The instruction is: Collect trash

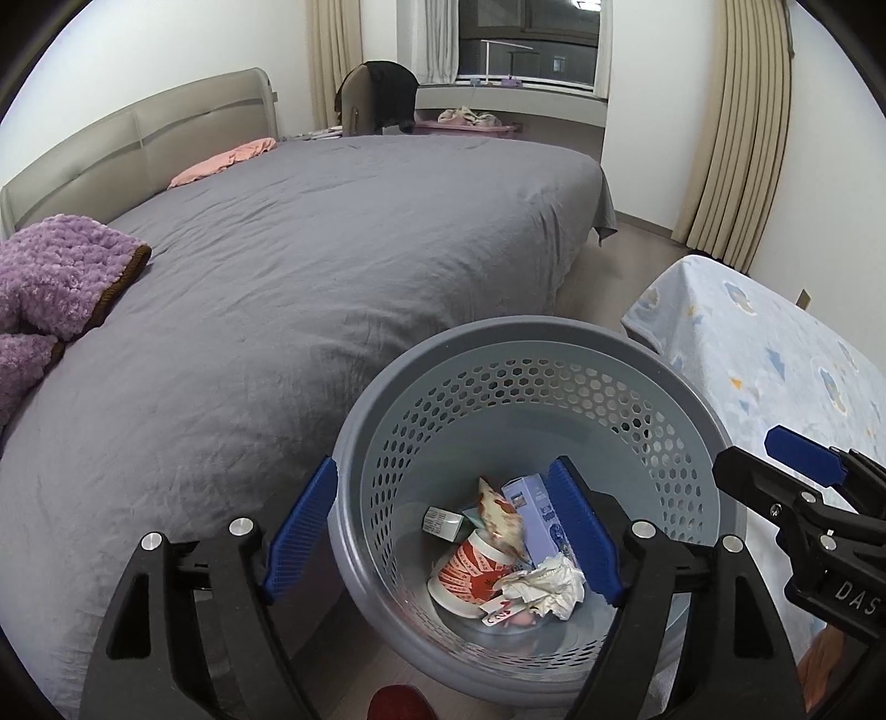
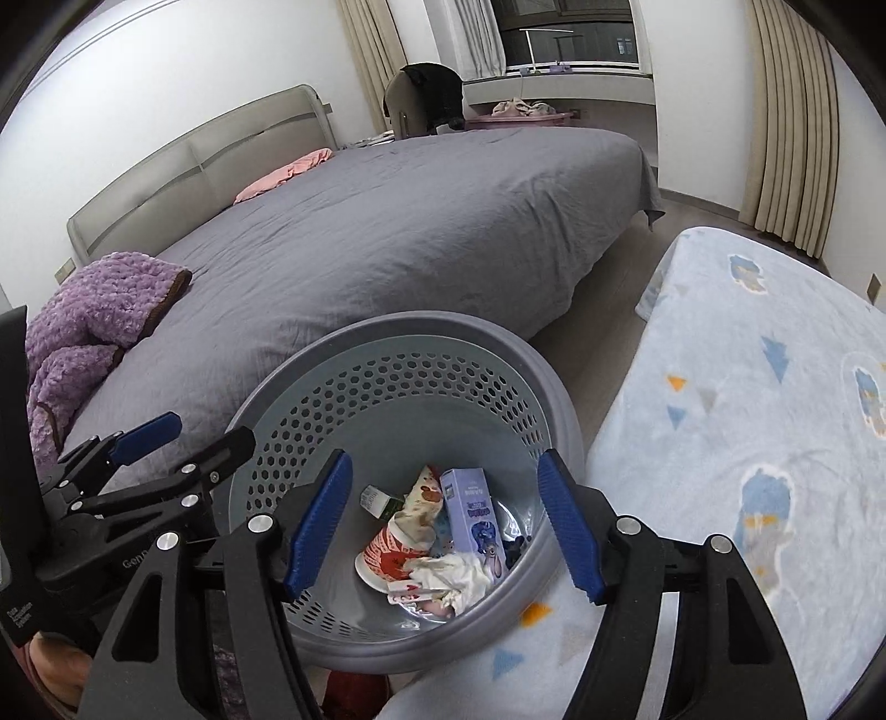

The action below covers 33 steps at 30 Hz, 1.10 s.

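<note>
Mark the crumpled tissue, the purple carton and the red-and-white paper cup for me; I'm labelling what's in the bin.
crumpled tissue (image 1: 545,584), left wrist view, middle of the white wad.
purple carton (image 2: 476,518), right wrist view, its printed front face.
red-and-white paper cup (image 1: 470,573), left wrist view, its patterned side wall.

Left gripper (image 1: 443,531) fingers spread wide; right gripper (image 2: 446,520) likewise, side by side.

I'm in a home bedroom: a grey-covered bed (image 1: 310,266) with padded headboard (image 1: 138,138) spreads ahead of my gripper, curtains (image 1: 736,127) framing the window (image 1: 526,39) beyond.
</note>
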Each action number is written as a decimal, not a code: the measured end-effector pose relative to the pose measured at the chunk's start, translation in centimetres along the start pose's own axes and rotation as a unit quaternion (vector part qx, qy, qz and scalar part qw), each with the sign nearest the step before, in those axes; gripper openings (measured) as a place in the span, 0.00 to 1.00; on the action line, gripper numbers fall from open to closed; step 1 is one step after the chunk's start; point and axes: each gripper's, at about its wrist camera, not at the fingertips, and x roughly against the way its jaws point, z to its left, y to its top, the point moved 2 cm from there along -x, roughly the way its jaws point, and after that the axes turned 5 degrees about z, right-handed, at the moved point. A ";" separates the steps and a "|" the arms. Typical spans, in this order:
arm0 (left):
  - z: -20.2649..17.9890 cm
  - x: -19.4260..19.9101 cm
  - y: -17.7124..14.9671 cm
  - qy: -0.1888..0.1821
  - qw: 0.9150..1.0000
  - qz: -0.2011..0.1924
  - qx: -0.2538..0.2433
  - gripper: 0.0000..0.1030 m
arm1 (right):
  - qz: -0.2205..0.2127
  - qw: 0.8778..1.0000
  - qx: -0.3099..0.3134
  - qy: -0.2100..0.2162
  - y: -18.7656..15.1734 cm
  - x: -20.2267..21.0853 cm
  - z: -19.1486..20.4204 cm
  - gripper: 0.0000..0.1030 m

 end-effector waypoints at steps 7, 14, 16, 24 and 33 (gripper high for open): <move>0.2 0.4 0.0 0.004 1.000 -0.004 0.004 0.86 | 0.000 1.000 -0.005 -0.010 -0.3 0.1 -0.1 0.65; 0.3 0.7 0.1 0.009 1.000 -0.009 0.005 0.92 | -0.001 1.000 -0.007 -0.018 -0.4 0.3 -0.1 0.65; 0.4 0.7 0.2 0.011 1.000 -0.010 0.006 0.93 | -0.001 1.000 -0.008 -0.020 -0.4 0.4 -0.1 0.65; 0.5 0.7 0.2 0.016 1.000 -0.008 0.008 0.94 | -0.003 1.000 -0.009 -0.024 -0.4 0.6 -0.1 0.65; 0.7 0.5 0.1 0.014 1.000 -0.001 0.011 0.94 | -0.002 1.000 -0.009 -0.027 -0.5 0.8 0.0 0.65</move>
